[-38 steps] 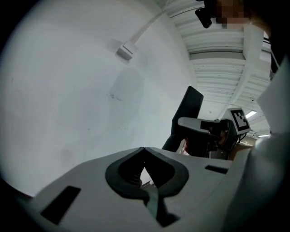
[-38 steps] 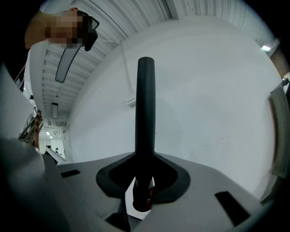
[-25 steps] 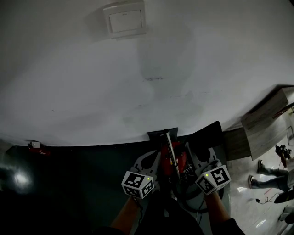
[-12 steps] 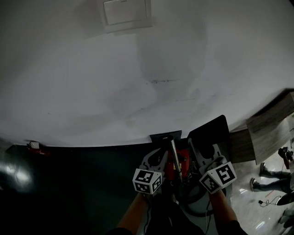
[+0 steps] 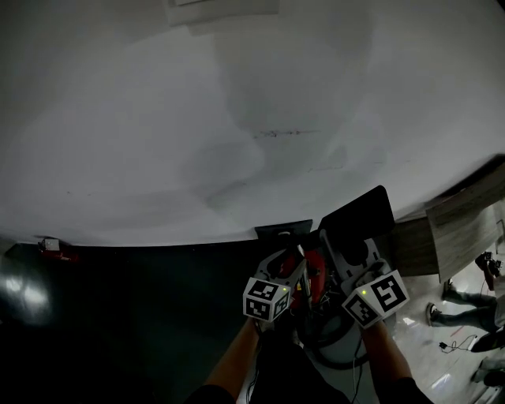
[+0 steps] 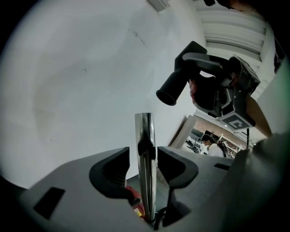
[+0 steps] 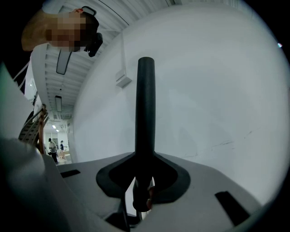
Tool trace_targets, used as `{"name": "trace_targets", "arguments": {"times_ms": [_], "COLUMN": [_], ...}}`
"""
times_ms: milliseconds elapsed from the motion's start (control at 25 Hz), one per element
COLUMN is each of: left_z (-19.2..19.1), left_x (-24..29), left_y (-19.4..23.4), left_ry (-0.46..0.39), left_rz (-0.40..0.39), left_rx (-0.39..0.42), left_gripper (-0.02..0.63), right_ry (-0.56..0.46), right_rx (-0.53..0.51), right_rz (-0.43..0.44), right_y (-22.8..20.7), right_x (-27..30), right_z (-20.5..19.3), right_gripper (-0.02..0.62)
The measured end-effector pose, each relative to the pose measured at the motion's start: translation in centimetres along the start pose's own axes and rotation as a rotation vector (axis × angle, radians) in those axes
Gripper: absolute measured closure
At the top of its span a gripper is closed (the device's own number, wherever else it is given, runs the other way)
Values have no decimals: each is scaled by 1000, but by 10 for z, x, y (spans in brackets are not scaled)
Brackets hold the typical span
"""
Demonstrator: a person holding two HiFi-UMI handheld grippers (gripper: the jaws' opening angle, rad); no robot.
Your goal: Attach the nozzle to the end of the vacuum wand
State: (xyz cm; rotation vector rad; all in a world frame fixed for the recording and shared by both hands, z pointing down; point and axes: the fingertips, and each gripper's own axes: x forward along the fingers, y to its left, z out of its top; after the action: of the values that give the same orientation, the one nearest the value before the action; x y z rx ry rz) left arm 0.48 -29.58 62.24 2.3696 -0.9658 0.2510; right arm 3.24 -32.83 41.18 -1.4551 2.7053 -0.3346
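The chrome vacuum wand (image 6: 145, 136) stands upright between the jaws of my left gripper (image 6: 144, 156). Those jaws are opening, with a gap showing between each pad and the tube. In the head view the left gripper (image 5: 286, 262) sits at the wand (image 5: 299, 267), just above the red vacuum body (image 5: 317, 272). My right gripper (image 7: 145, 165) is shut on the black nozzle (image 7: 146, 104), which rises straight up from its jaws. Seen from the left gripper view, the nozzle (image 6: 174, 88) hangs up and to the right of the wand's tip, its round mouth facing left.
A white wall fills most of every view, with a switch plate (image 5: 221, 6) at the top. A wooden cabinet (image 5: 465, 229) and another person's feet (image 5: 458, 308) are at the right. A black hose (image 5: 339, 359) loops on the floor below the vacuum.
My left gripper has shifted right, in to the wand beside the right gripper. The right gripper keeps hold of the nozzle and has moved only slightly.
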Motion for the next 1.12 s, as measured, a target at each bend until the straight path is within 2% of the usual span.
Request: {"name": "trace_targets", "arguments": {"times_ms": [240, 320, 520, 640, 840, 1120], "left_z": [-4, -4, -4, -3, -4, -2], "left_x": [12, 12, 12, 11, 11, 10], "left_y": [-1, -3, -6, -10, -17, -24], "left_ry": [18, 15, 11, 14, 17, 29], "left_rz": [-21, -28, -39, -51, -65, -79], "left_rx": [10, 11, -2, 5, 23, 49], "left_gripper": [426, 462, 468, 469, 469, 471], "right_ry": [54, 65, 77, 123, 222, 278], "right_rx": [-18, 9, 119, 145, 125, 109], "right_rz": [0, 2, -18, -19, 13, 38], "right_y": [-5, -7, -21, -25, -22, -17], "right_x": [6, 8, 14, 20, 26, 37], "right_z": [-10, -13, -19, -25, -39, -43], "right_gripper": [502, 502, 502, 502, 502, 502]}}
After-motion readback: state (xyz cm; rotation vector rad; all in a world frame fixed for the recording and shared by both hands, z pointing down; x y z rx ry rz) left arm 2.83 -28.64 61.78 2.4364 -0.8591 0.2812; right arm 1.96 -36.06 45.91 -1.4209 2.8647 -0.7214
